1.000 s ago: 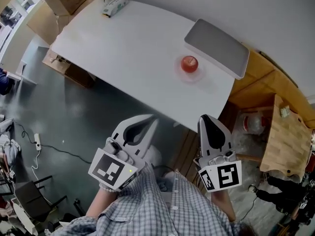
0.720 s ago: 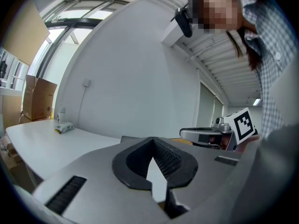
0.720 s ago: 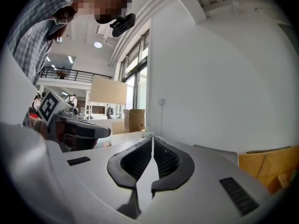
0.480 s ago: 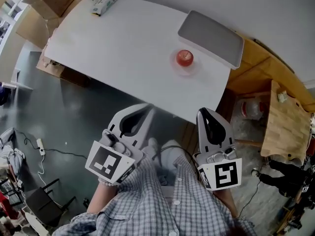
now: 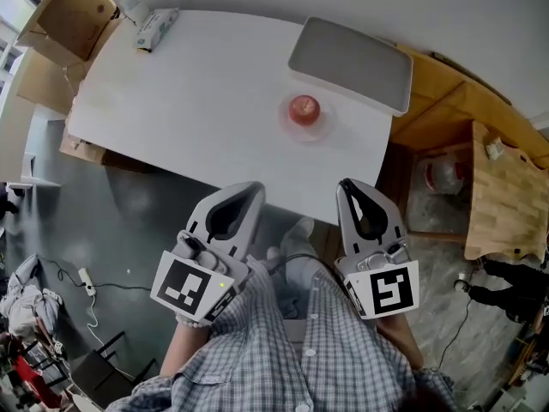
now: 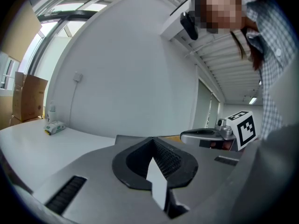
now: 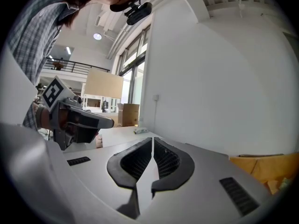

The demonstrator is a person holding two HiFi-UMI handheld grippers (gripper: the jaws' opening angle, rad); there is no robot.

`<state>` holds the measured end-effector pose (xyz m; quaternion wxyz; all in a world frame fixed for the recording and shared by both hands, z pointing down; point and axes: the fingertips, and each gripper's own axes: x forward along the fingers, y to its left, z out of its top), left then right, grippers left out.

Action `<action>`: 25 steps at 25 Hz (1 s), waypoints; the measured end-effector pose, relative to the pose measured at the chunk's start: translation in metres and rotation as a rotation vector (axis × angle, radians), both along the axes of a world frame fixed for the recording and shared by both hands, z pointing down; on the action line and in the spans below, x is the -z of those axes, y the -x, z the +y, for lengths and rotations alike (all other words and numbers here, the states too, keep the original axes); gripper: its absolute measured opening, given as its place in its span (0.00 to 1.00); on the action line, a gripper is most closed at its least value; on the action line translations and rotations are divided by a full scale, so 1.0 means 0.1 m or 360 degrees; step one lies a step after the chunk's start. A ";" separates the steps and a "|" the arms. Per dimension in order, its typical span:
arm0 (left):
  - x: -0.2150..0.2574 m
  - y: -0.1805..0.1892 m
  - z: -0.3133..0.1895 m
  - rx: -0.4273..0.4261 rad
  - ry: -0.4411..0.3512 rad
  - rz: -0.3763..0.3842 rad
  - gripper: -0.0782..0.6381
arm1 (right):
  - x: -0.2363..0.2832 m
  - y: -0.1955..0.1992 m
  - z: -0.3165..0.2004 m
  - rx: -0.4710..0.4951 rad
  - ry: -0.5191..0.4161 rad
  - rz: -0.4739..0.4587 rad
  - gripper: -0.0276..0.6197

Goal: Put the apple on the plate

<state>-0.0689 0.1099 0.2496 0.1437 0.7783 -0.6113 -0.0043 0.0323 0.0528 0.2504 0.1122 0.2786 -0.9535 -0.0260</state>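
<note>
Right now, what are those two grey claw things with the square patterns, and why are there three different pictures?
Those are grippers, tools that pinch like tongs. A person holds one in each hand: the left gripper and the right gripper. The patterned cubes are part of them. The picture from above comes from a camera on the person's head. The other two come from small cameras riding on each gripper, looking along its jaws. Both pairs of jaws are closed and hold nothing. On the white table sit a red apple on a pale plate, a flat grey tray and a small packet at the far corner.
</note>
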 end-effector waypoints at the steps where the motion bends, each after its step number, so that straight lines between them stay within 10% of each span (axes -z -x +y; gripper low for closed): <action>1: 0.00 0.00 -0.06 -0.0012 0.0001 -0.0002 0.12 | -0.02 0.00 -0.05 -0.0013 -0.0002 0.0003 0.09; 25: -0.23 -0.01 -1.45 -0.0405 0.0123 0.0029 0.12 | -0.35 -0.23 -1.24 -0.0486 0.0186 -0.0047 0.09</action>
